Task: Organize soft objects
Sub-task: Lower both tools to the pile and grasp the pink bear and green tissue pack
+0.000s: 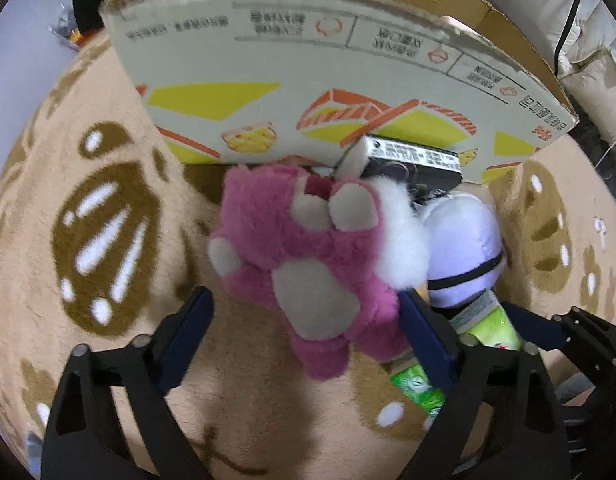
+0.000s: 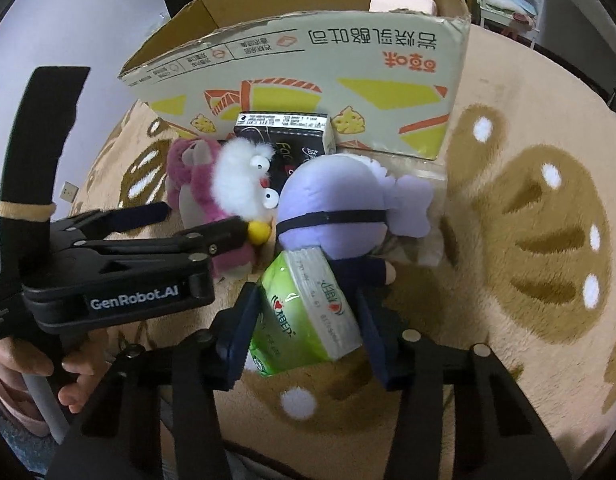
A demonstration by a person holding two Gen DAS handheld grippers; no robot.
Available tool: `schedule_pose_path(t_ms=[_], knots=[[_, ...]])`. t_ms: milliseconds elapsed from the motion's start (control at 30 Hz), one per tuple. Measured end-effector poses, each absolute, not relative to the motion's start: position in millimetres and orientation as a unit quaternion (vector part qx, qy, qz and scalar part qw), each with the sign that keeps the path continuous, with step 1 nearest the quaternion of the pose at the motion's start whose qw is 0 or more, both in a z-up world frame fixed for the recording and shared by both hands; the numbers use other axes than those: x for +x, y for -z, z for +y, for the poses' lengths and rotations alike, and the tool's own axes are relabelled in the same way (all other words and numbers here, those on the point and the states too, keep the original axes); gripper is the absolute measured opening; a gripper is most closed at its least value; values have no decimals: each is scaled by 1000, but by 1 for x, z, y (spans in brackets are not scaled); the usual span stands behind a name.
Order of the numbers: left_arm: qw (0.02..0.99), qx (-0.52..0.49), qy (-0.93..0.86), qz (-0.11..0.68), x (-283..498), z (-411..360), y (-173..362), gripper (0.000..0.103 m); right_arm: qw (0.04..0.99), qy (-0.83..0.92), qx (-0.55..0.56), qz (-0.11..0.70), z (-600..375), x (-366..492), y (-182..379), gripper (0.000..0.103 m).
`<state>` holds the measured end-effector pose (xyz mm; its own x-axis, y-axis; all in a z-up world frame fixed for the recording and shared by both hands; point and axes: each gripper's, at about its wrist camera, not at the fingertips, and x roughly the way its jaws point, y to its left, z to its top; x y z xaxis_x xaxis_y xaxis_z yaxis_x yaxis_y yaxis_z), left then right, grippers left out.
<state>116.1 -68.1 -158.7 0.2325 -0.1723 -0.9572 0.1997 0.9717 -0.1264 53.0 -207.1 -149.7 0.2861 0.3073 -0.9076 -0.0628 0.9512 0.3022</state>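
A pink plush bear (image 1: 308,248) lies on the tan rug, pressed against a white fluffy toy (image 1: 400,232) and a lavender plush (image 1: 460,240). My left gripper (image 1: 304,300) points down over the bear and is open. Its right finger touches the fur and its left finger stands clear of it. In the right wrist view my right gripper (image 2: 306,296) is shut on a green tissue pack (image 2: 304,320), which lies partly under the lavender plush (image 2: 336,204). The left gripper (image 2: 204,218) reaches in from the left around the bear (image 2: 188,176).
An open printed cardboard box (image 2: 308,60) stands just behind the pile, with a pink item (image 2: 400,2) inside. A black carton (image 2: 284,128) leans against its front. The brown-patterned rug (image 2: 528,220) spreads to the right. A hand (image 2: 68,380) holds the left gripper's handle.
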Motion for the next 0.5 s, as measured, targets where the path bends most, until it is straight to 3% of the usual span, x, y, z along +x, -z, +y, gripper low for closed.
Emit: schedule_pose_path(t_ms=[233, 500], knots=[[778, -25, 150, 609, 115, -60, 163, 53, 801, -117, 102, 578, -213, 49, 144, 46], [801, 46, 139, 580, 93, -82, 154, 49, 823, -104, 107, 548, -225, 44, 128, 44]])
